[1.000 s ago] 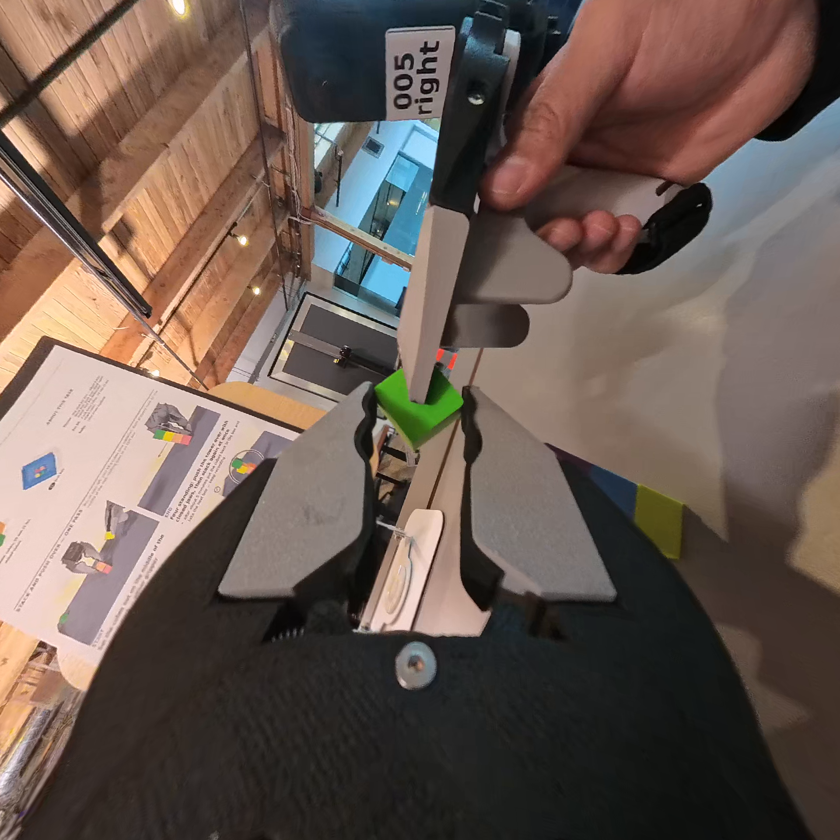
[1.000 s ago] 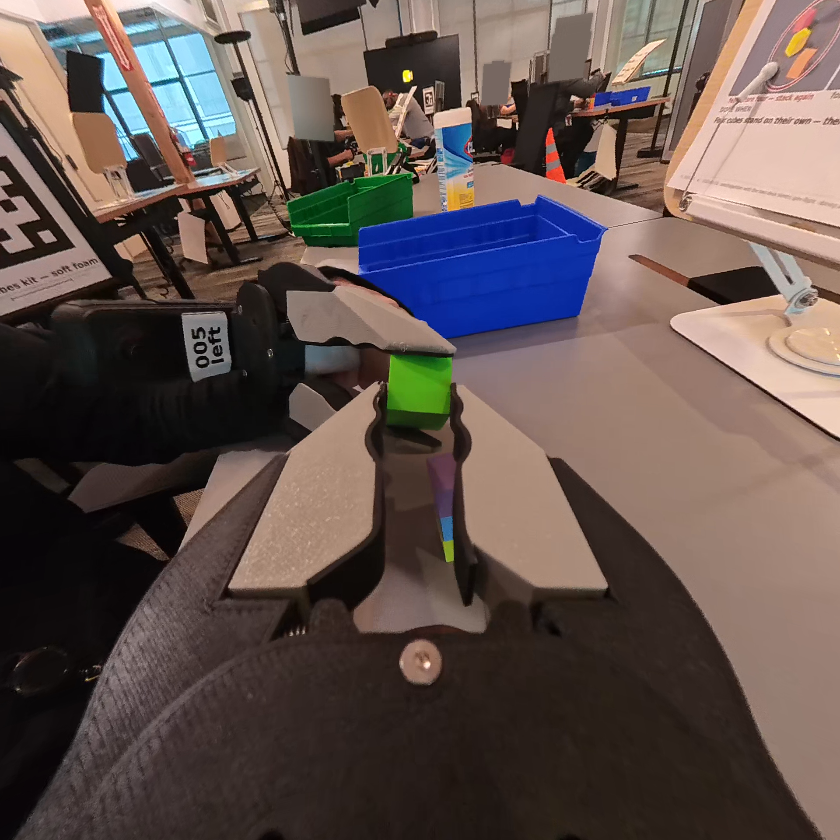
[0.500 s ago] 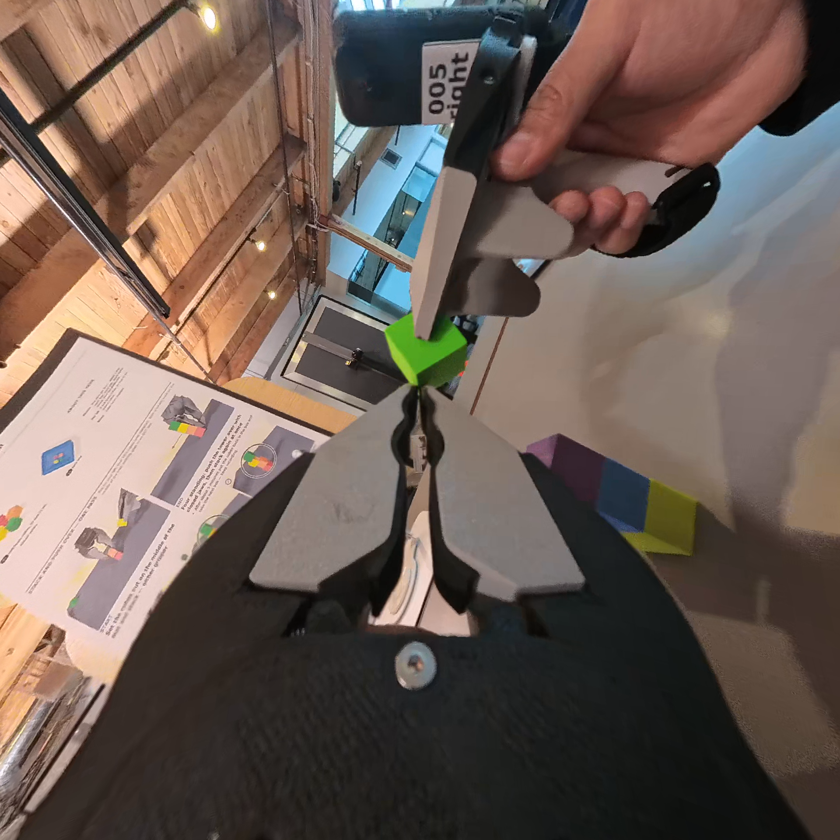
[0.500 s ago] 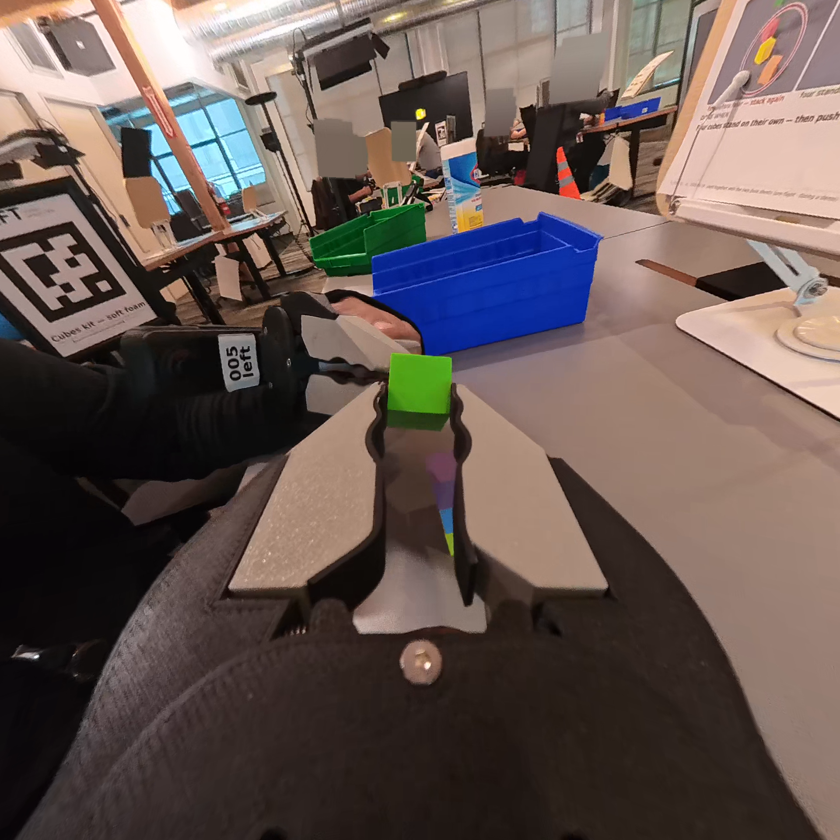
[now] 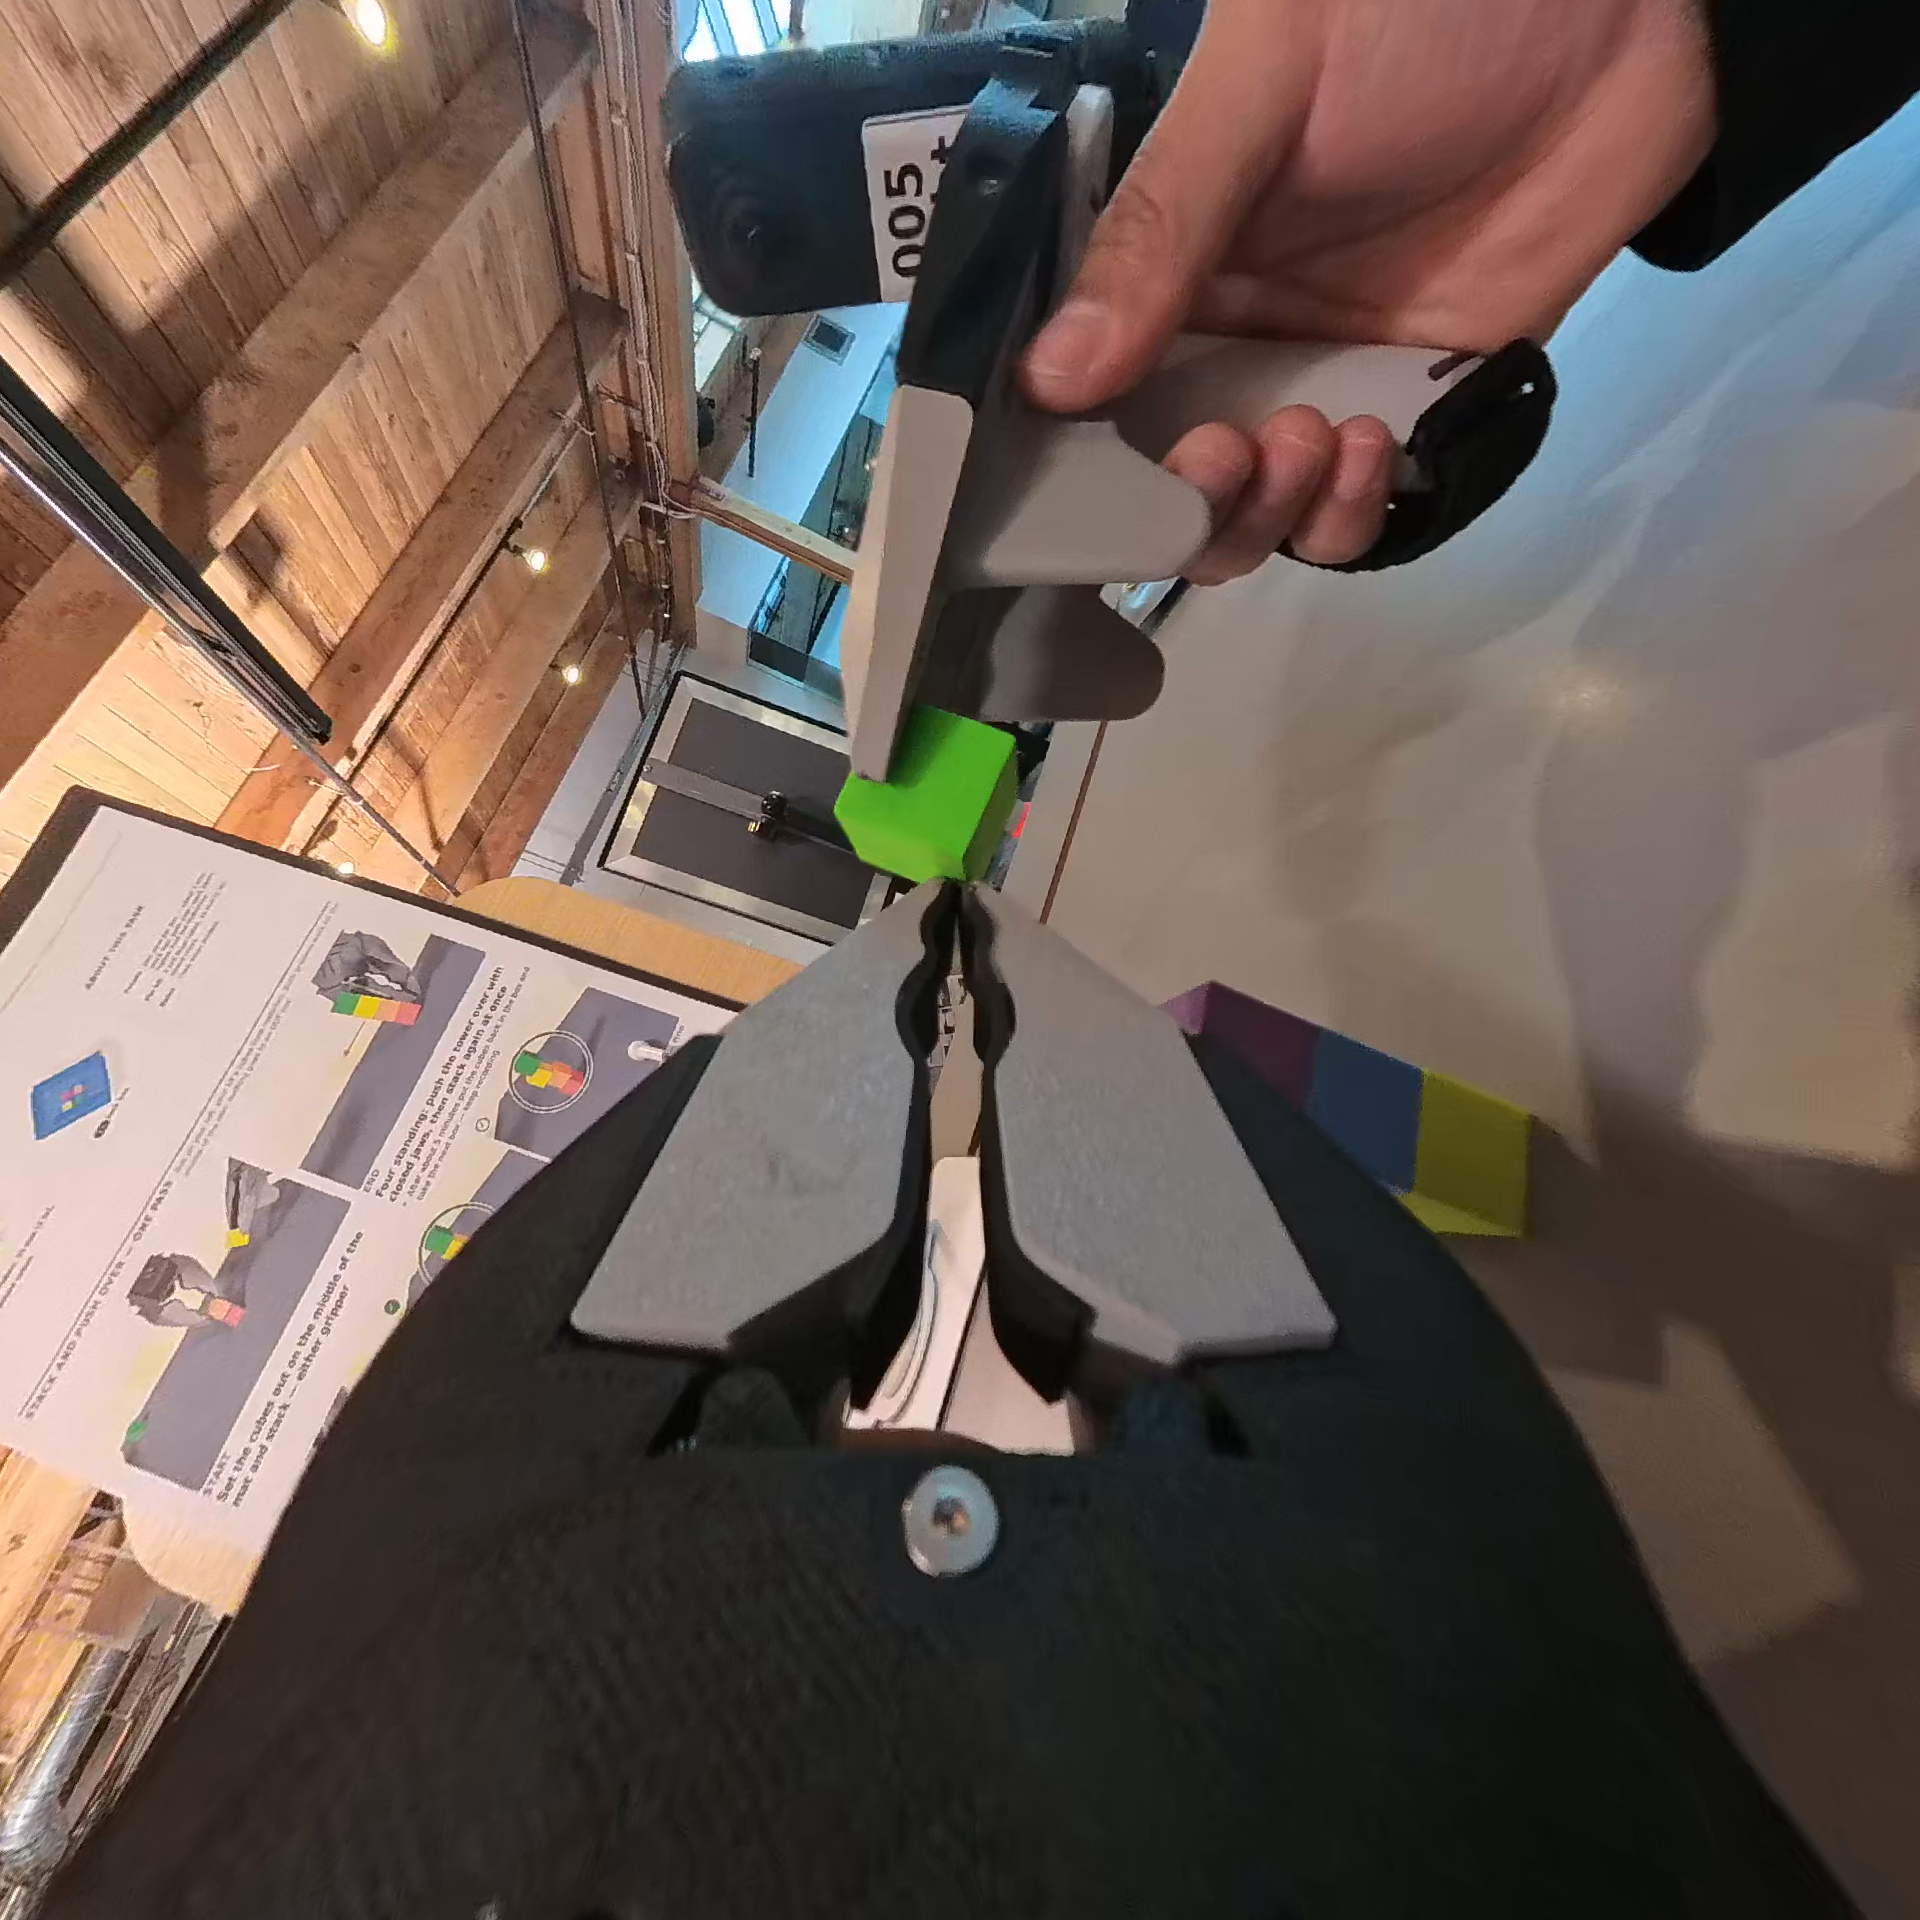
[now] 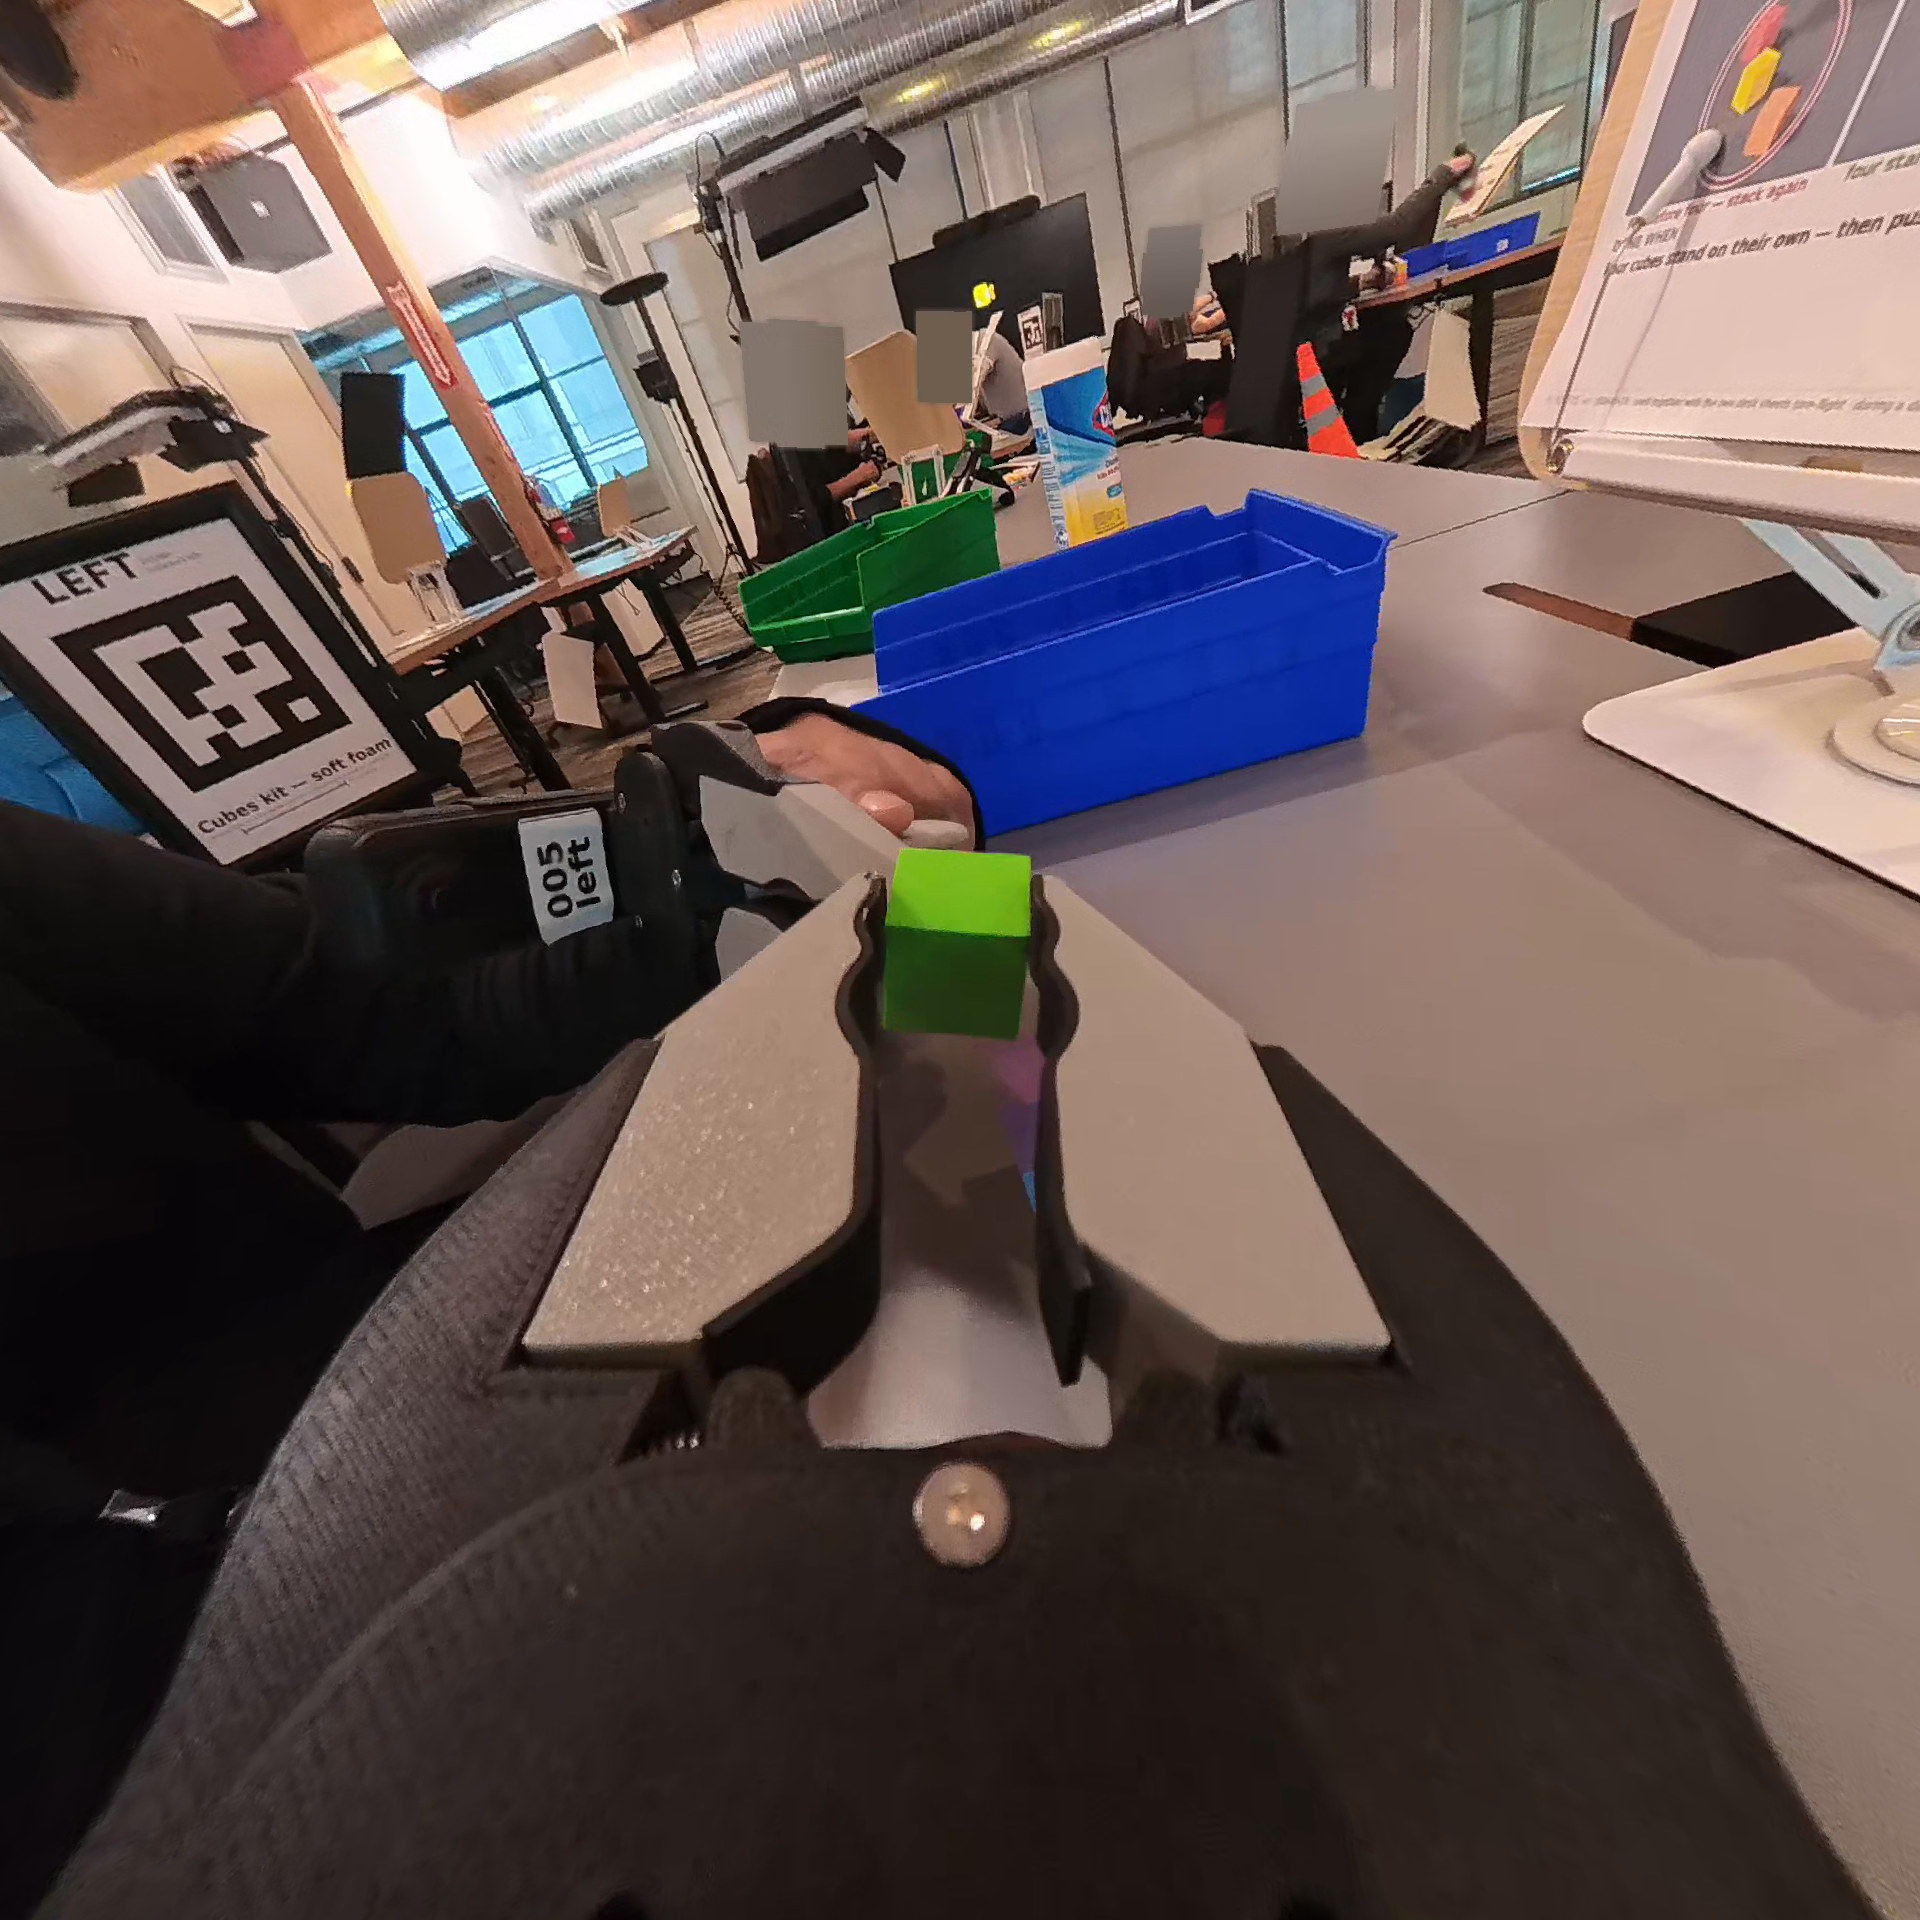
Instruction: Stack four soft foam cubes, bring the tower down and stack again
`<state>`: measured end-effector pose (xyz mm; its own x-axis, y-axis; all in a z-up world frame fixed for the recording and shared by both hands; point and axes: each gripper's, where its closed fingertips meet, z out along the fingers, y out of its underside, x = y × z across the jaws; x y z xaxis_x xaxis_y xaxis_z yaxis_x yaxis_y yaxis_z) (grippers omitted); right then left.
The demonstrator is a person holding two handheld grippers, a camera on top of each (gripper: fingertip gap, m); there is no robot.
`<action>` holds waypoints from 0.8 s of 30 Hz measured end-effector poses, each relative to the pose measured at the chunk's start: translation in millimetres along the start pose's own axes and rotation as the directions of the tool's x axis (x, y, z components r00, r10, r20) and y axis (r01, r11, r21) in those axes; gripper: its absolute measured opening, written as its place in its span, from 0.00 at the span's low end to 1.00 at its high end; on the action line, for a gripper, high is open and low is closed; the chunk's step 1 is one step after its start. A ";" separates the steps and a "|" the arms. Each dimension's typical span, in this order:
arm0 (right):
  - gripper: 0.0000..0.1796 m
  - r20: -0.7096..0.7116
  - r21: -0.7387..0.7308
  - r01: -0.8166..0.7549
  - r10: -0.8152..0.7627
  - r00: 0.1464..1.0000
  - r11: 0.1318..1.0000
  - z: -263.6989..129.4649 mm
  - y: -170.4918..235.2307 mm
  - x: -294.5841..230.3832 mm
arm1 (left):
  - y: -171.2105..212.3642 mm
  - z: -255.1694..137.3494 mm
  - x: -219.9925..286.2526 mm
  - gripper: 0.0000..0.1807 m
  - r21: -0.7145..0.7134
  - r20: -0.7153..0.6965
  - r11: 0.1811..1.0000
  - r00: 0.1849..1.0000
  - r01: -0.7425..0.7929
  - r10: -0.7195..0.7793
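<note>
Left gripper [image 5: 954,902]: fingers pressed together, nothing between them, held by a black-sleeved hand [image 6: 862,764] | Right gripper [image 6: 956,914]: fingers clamped on green cube [image 6: 956,951], held aloft by a bare hand [image 5: 1382,208], tips just beyond left gripper's.

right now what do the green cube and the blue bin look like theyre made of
Green cube: matte foam by the look, flat colour without glare, edges slightly soft between the right gripper fingers. Blue bin: probably moulded plastic, smooth with a faint sheen and thin ribbed walls.
</note>
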<state>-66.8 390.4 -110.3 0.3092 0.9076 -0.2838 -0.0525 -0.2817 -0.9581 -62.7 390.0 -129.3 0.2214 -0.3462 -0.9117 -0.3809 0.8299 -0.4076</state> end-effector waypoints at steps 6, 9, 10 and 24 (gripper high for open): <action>0.14 -0.025 -0.004 0.051 -0.051 0.998 0.999 -3.1 -2.5 0.6 | -0.3 -4.8 2.8 0.00 0.027 -0.060 0.997 0.995 0.078 -0.076; 0.14 -0.009 0.002 0.065 -0.065 0.998 0.998 -5.8 -4.1 -1.2 | -3.6 -8.1 5.3 0.00 0.041 -0.150 0.971 0.963 0.234 -0.226; 0.14 -0.006 -0.003 0.077 -0.077 0.997 0.997 -5.9 -3.4 -1.7 | -4.0 -9.2 4.1 0.00 0.040 -0.170 0.959 0.947 0.281 -0.271; 0.14 0.047 -0.082 0.264 -0.261 0.964 0.961 11.3 28.5 2.7 | 127.7 -7.0 22.8 0.00 -0.515 0.015 0.443 0.525 0.733 -0.851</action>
<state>-78.1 388.4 -138.8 0.2669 0.9634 -0.0256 0.1092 -0.0566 -0.9924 -112.6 485.1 -202.5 0.4539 -0.8814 -0.1310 -0.4692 -0.1114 -0.8760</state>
